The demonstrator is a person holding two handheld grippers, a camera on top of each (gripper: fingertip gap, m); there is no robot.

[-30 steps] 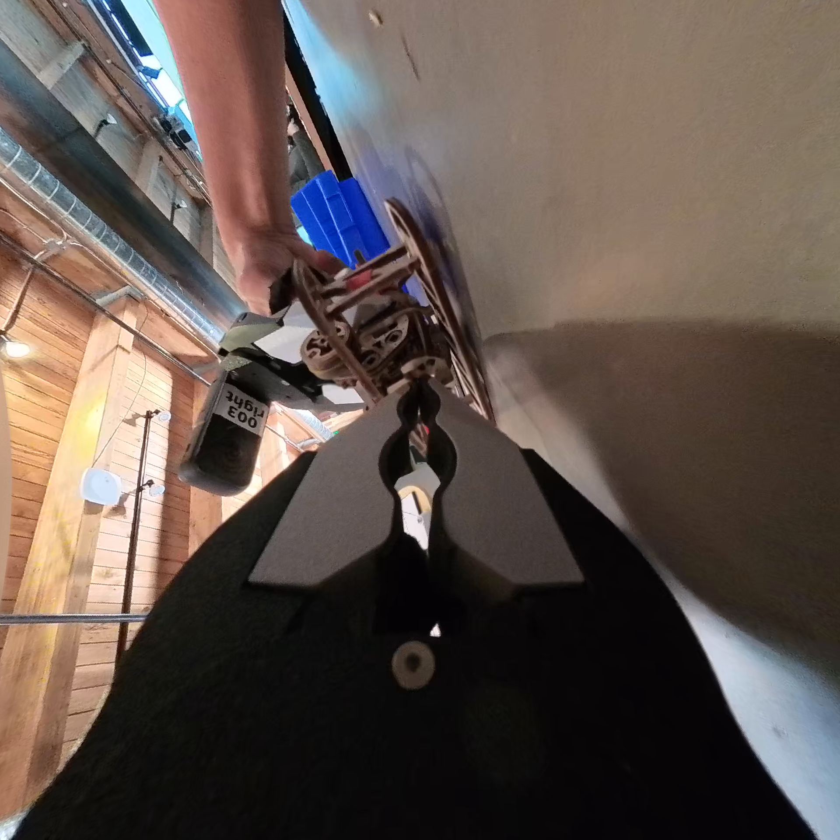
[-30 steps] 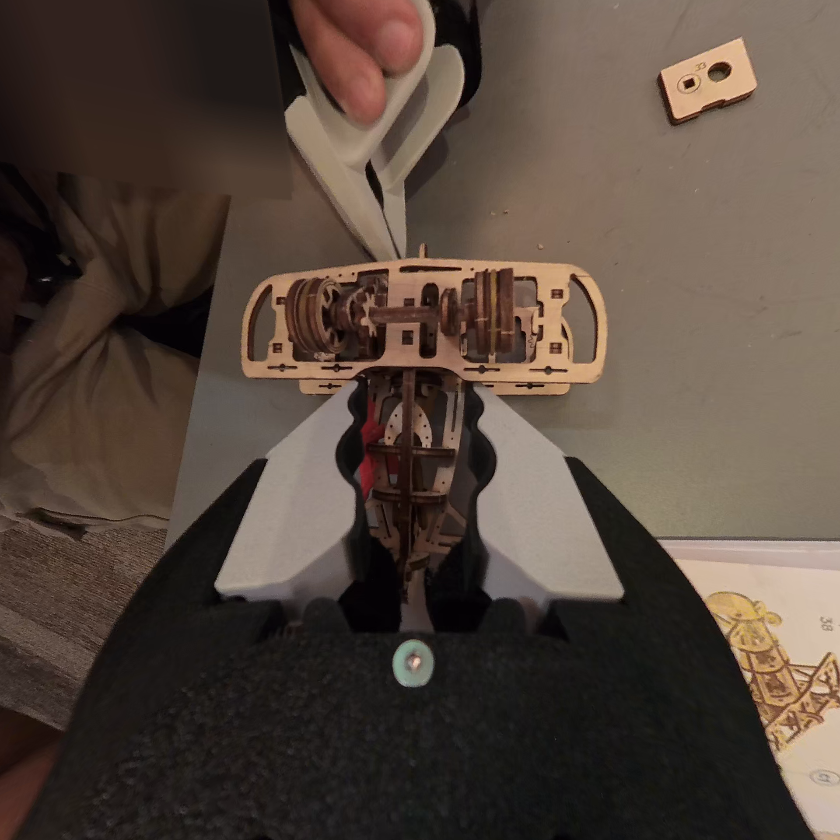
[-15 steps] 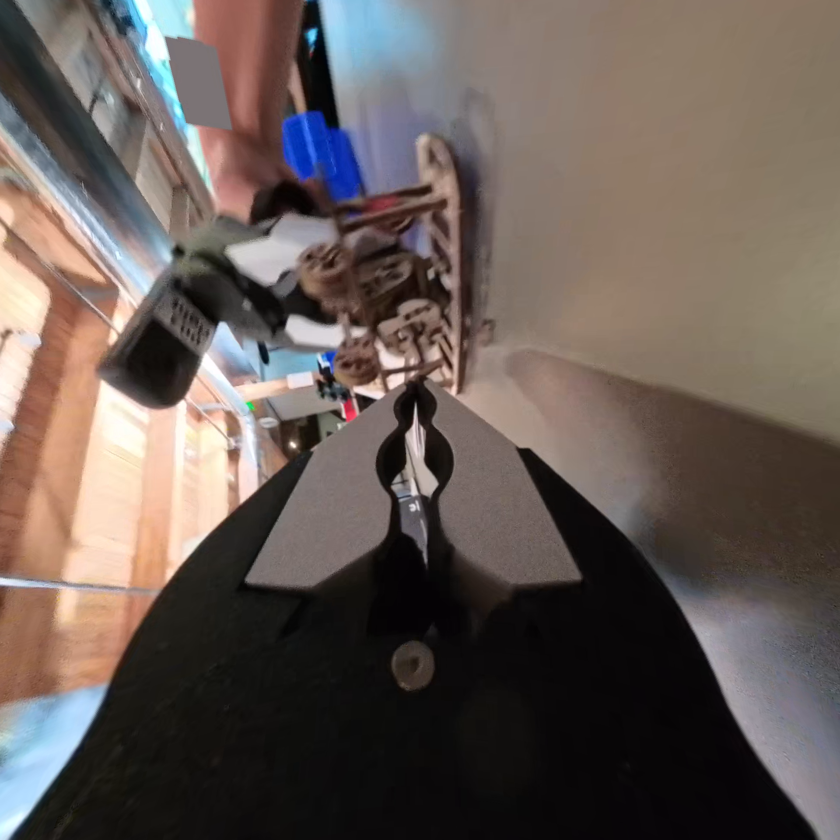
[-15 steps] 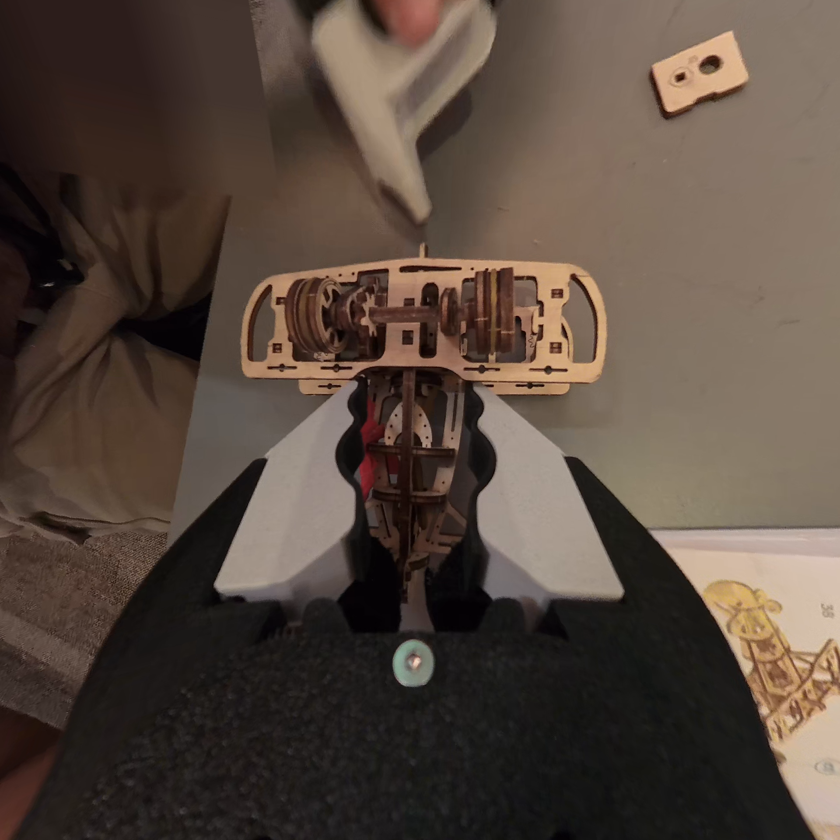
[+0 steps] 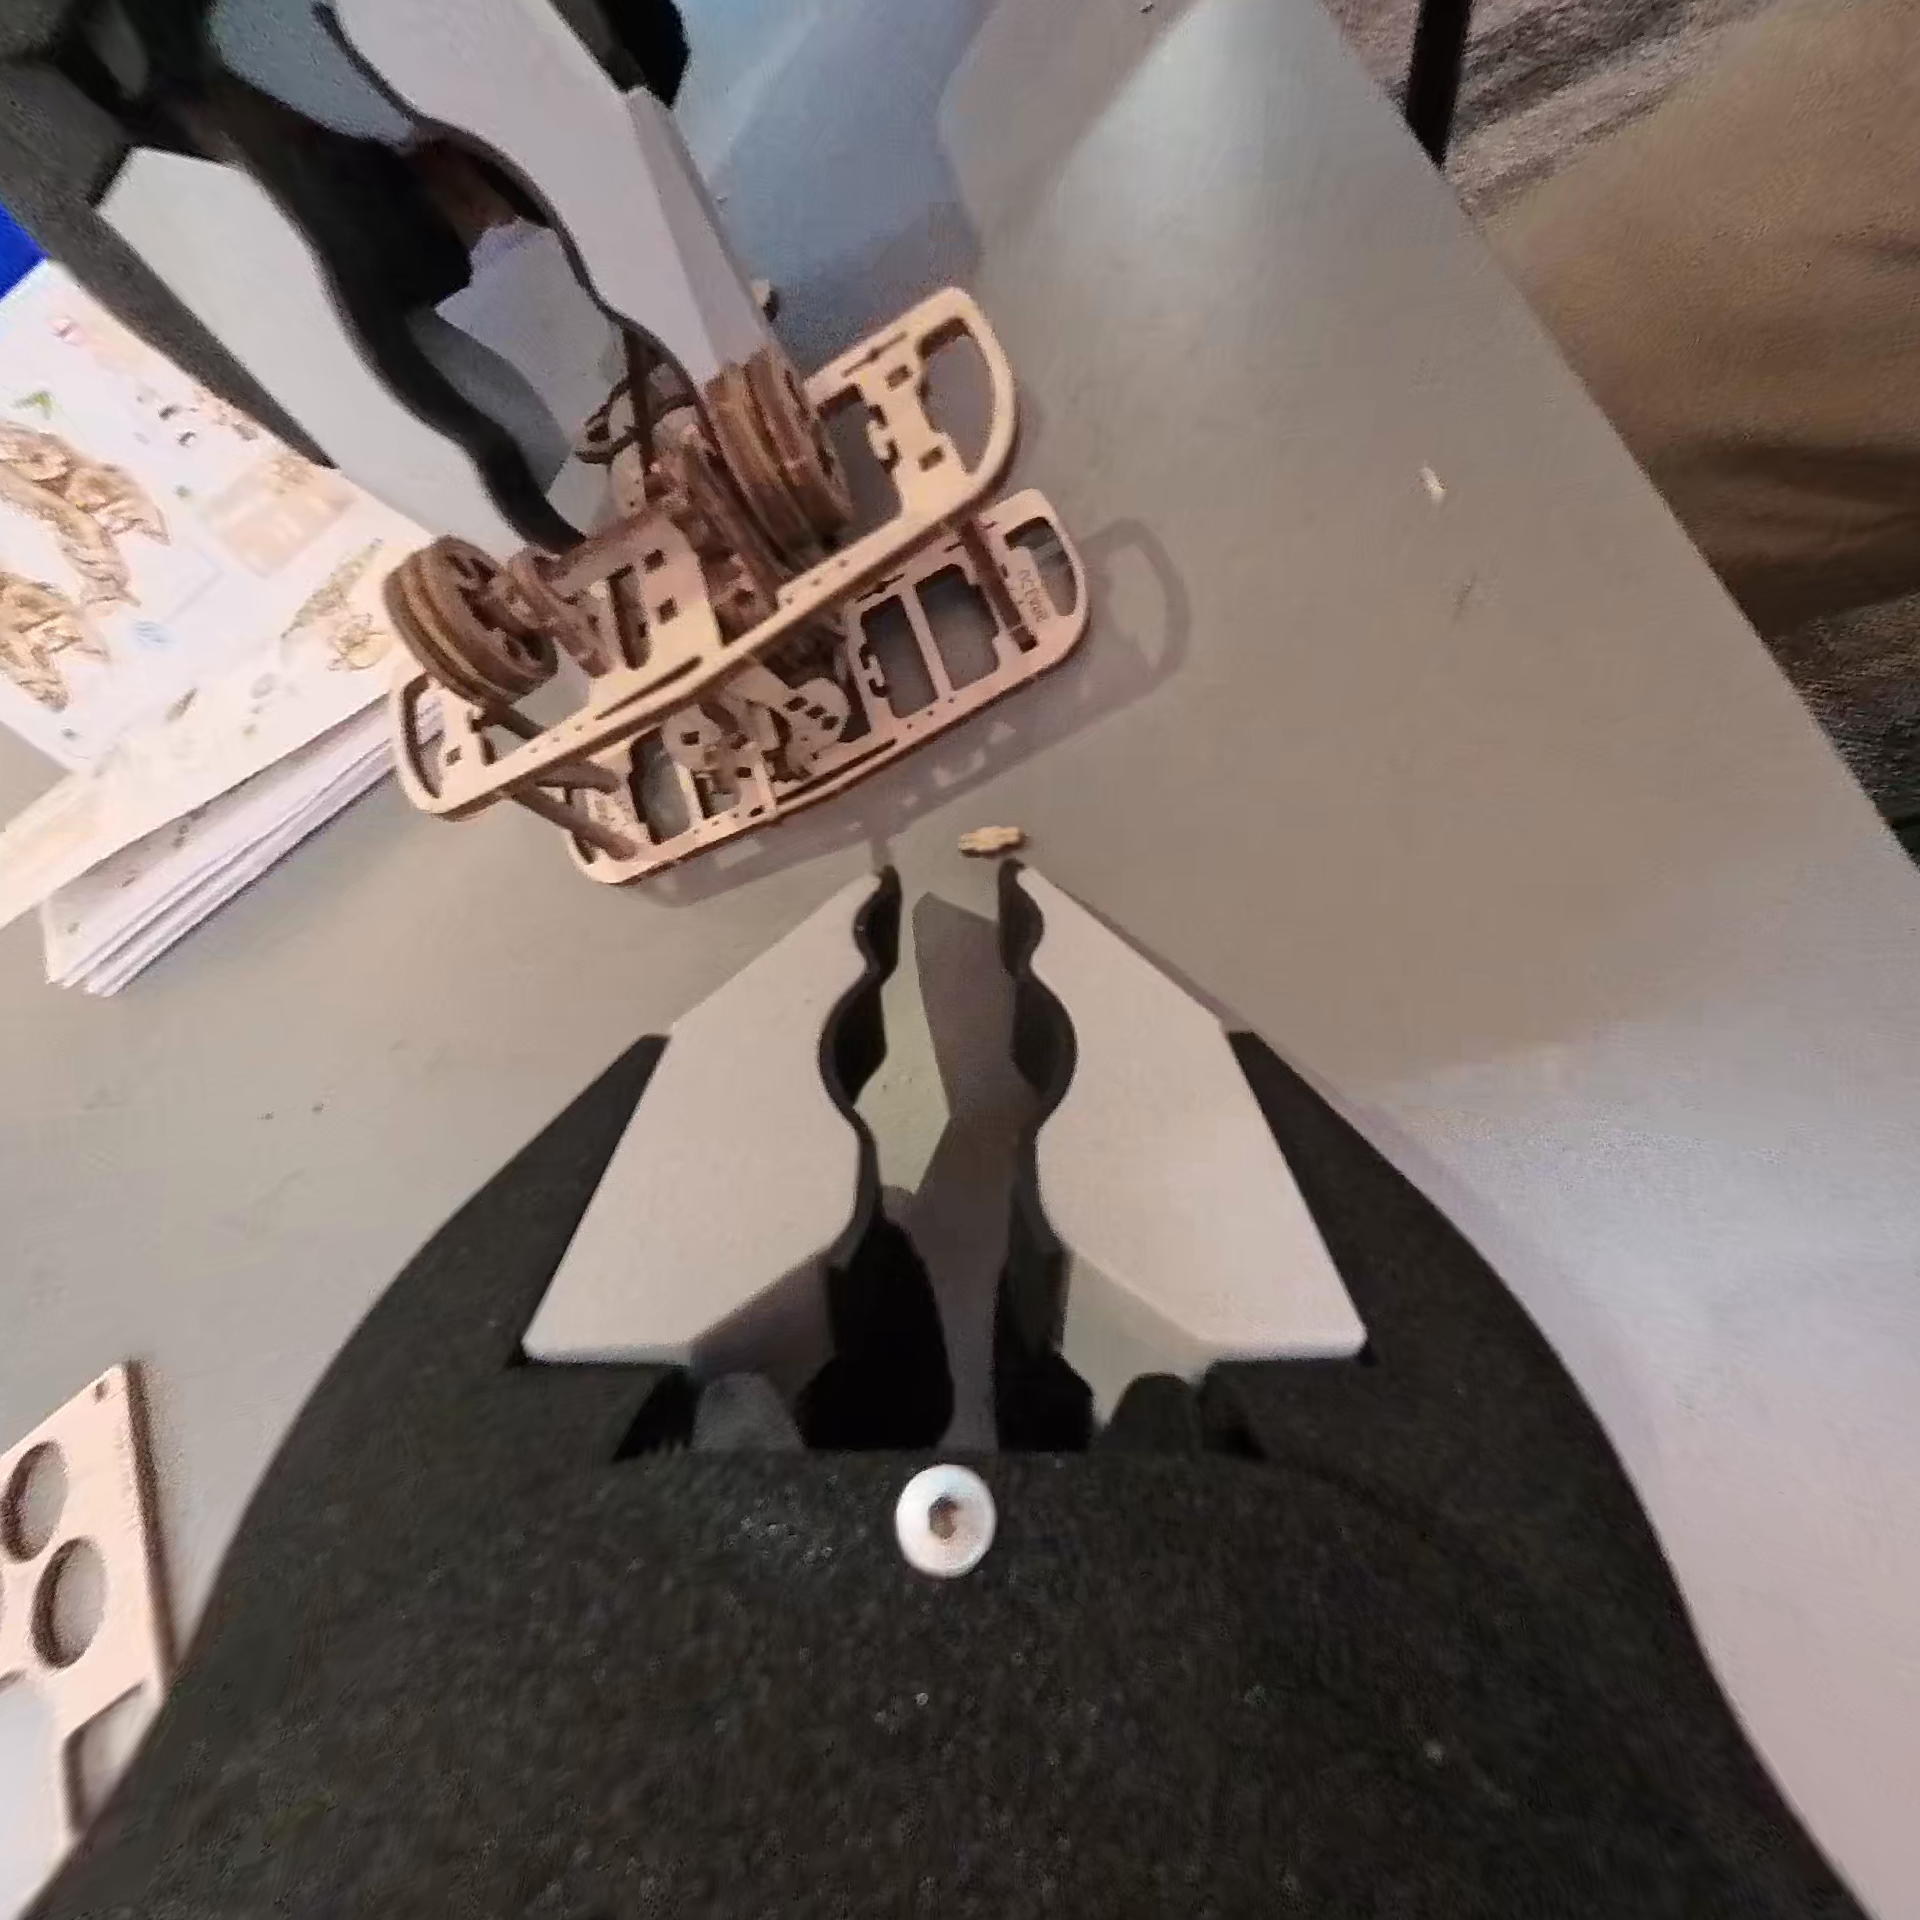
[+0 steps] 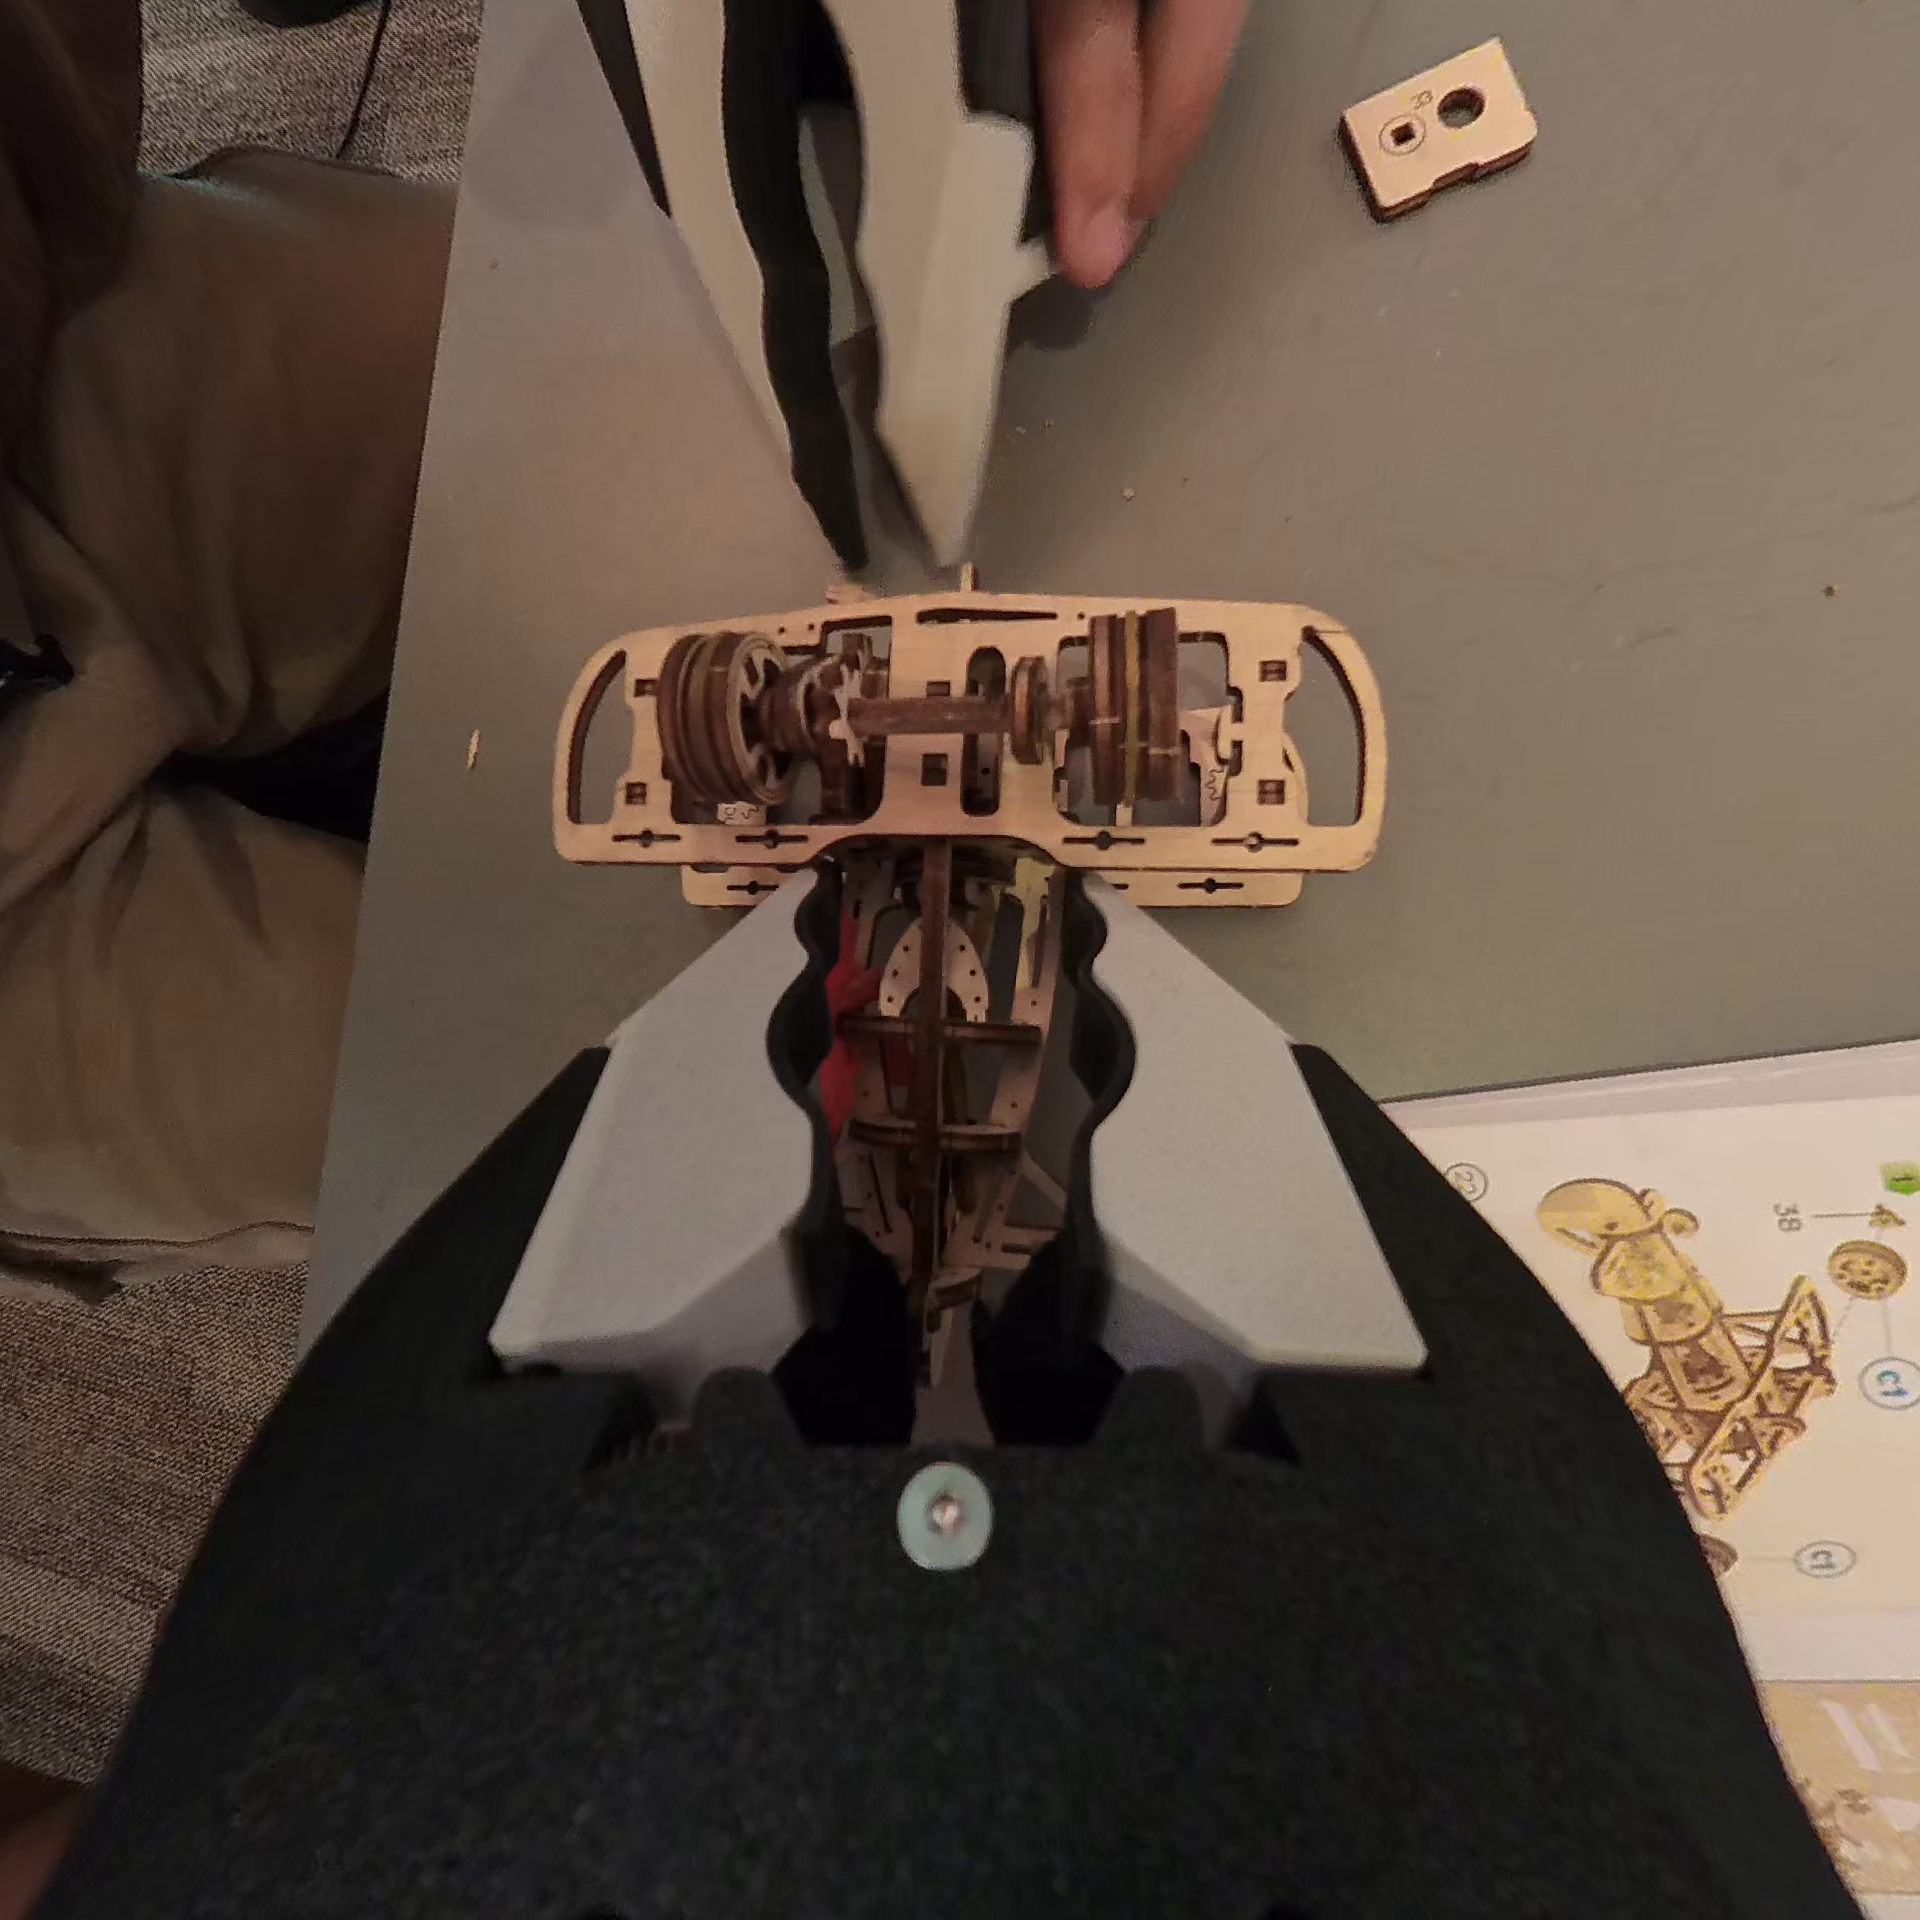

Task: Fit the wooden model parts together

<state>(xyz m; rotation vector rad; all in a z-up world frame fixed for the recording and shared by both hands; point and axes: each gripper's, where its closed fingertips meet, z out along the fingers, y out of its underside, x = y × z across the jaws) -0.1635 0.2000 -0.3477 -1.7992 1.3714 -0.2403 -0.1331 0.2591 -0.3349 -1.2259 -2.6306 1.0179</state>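
The wooden model [image 6: 966, 748], a frame of two flat plates with gears, wheels and an axle between them, rests on the grey table [image 6: 1507, 623]. My right gripper [image 6: 945, 904] is shut on the model's narrow rear part. In the left wrist view the model [image 5: 727, 623] is ahead and to the left, with the right gripper's fingers [image 5: 416, 260] above it. My left gripper [image 5: 948, 878] is slightly open and empty, its tips just short of a small loose wooden piece [image 5: 992, 840] on the table. The left gripper [image 6: 904, 364] also shows behind the model in the right wrist view.
An instruction booklet [image 5: 156, 623] lies left of the model; it also shows in the right wrist view [image 6: 1714, 1299]. A punched wooden sheet [image 5: 62, 1558] lies at the lower left. A small plate with two holes [image 6: 1439, 130] lies far right. The table's edge [image 6: 416, 727] runs beside beige fabric. The gap from one gripper's tips to the other's is roughly 8 cm.
My left gripper has swung from a sideways tilt to look down on the table, and its jaws have parted. The right gripper and the model have stayed put.
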